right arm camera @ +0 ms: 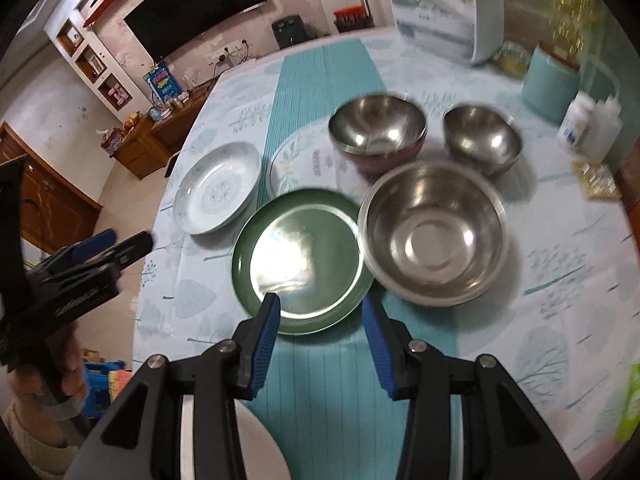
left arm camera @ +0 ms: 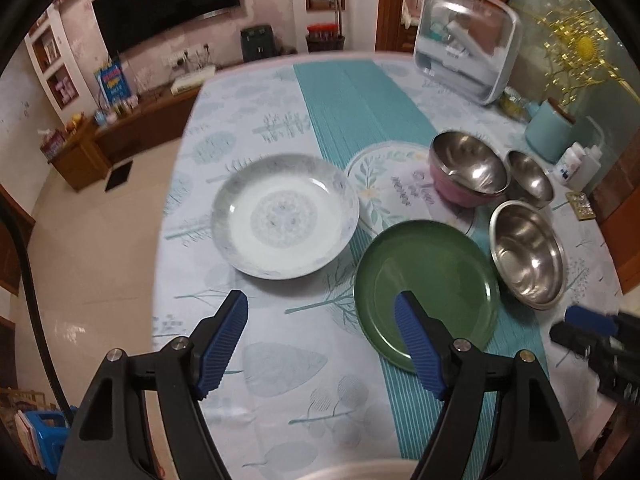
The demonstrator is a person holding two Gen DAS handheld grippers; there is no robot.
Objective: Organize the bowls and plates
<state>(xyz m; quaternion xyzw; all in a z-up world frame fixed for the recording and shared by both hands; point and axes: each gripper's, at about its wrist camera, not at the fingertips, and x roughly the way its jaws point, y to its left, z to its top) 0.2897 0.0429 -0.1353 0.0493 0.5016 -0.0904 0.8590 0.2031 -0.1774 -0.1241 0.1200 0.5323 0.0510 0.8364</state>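
Observation:
On the tablecloth lie a white patterned plate, a green plate and a flat floral plate. To their right stand a pink steel-lined bowl, a small steel bowl and a large steel bowl. My left gripper hangs open and empty in front of the white and green plates. My right gripper is open over the green plate's near rim, its pads apart from it.
A dish box with a clear lid stands at the table's far right, with a teal canister and white bottles beside it. The table's left edge drops to the floor. A white rounded rim shows under my right gripper.

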